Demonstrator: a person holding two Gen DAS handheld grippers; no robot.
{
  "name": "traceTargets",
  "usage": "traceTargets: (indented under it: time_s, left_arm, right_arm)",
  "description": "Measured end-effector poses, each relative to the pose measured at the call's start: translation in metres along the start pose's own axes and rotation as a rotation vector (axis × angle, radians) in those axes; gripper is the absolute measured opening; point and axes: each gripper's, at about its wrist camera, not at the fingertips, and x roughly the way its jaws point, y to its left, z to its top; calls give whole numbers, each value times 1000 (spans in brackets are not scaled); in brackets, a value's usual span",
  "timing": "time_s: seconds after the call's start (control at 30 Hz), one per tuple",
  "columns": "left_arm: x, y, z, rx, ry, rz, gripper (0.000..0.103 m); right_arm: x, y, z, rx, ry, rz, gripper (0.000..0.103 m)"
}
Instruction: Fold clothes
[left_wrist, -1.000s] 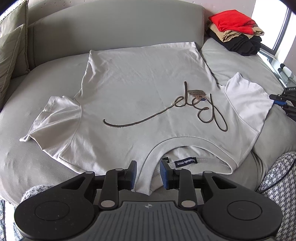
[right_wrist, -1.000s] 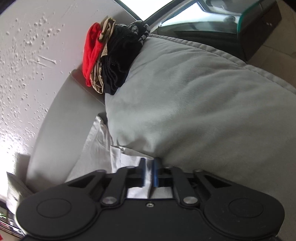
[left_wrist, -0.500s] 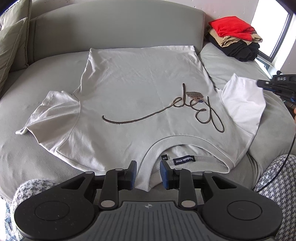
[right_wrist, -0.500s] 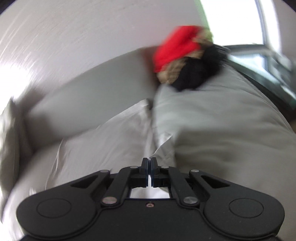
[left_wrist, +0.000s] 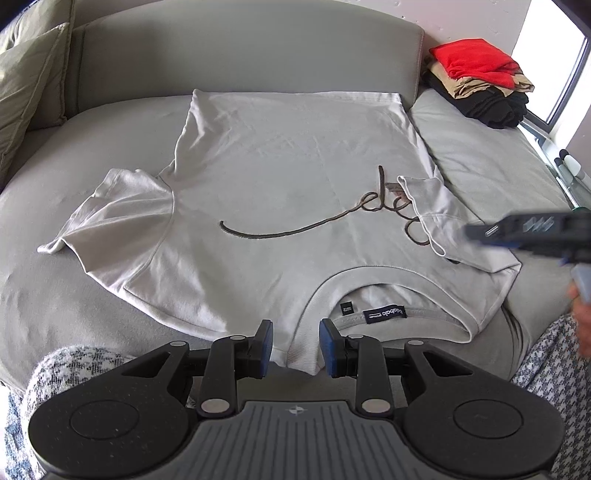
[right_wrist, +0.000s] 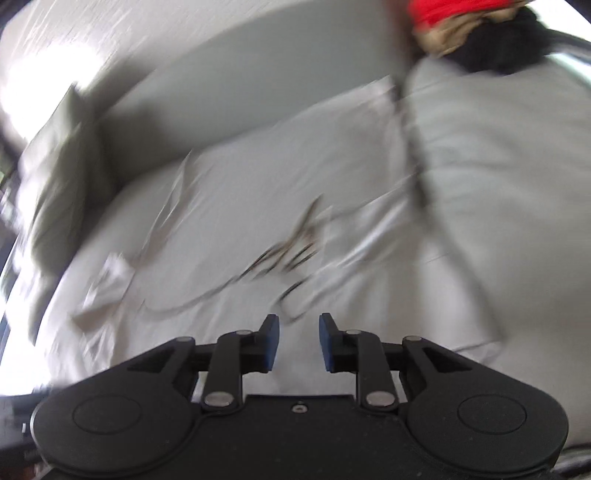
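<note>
A: Entry, both wrist views. From the left wrist camera I see the whole T-shirt (left_wrist: 280, 206) spread flat, front up, on the grey sofa (left_wrist: 229, 48), collar toward me at 6 o'clock and hem at 12 against the backrest. The sleeve at 9 o'clock lies spread out; the sleeve at 3 o'clock (left_wrist: 443, 218) is folded inward over the dark script lettering (left_wrist: 295, 230). None of that reads cleanly from my right wrist camera, which is motion-blurred.

B: What does the right view add?

A: The right gripper (right_wrist: 299, 341) itself. Its jaws are opening, blue pads apart, nothing between them; the shirt (right_wrist: 258, 206) lies beyond and below the tips, lettering smeared at about 12 o'clock of the fingers. In the left view that same gripper (left_wrist: 484, 232) enters only as a blurred dark shape at 3 o'clock, over the folded sleeve's edge; whether it touches the cloth I cannot tell.

B: And the left gripper?

A: The left gripper (left_wrist: 296, 347) has its jaws partly spread, with the ribbed collar edge (left_wrist: 303, 354) lying in the gap. I cannot tell that the pads press on it; a sliver shows on each side.

B: Anything else?

A: A stack of folded clothes (left_wrist: 480, 79), red on top, at 1 o'clock on the sofa; a cushion (left_wrist: 26, 85) at 10.
</note>
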Motion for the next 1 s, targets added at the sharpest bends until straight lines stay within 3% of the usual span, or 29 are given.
traceTargets:
  time_s: [0.07,0.13,0.2,0.37,0.4,0.43,0.5,0.63,0.77,0.9,1.0]
  left_arm:
    - [2,0,0,-7,6,-2,28]
    - [3,-4,-1,1,11,0,28]
    - [4,-7,-1,12,17,3,29]
    - [4,-10,-4,26,27,20,29]
    - [4,-9,-4,23,29,22,29]
    - [5,-8,-4,20,30,25,29]
    - [5,-4,-4,14,31,32,29]
    - [10,3,-2,-6,36,31,29]
    - [13,7,2,-15,28,34,29]
    - [18,10,11,0,8,46,29]
    - [30,10,18,29,1,69,28]
  right_arm:
    - [-13,-23,9,67,-65,-90,17]
    - [-14,-40,18,107,-73,-155,9]
    - [-8,-46,23,101,-47,-176,9]
    - [29,-40,12,-52,68,-270,9]
    - [34,-38,8,-84,90,-295,5]
    - [34,-38,2,-112,108,-329,0]
    - [33,-37,-7,-160,139,-389,0]
    - [11,-34,-11,-174,153,-418,0]
    - [-8,-30,-2,-75,78,-306,5]
    - [5,-23,6,53,68,-123,5]
    - [27,-13,7,77,93,-67,7]
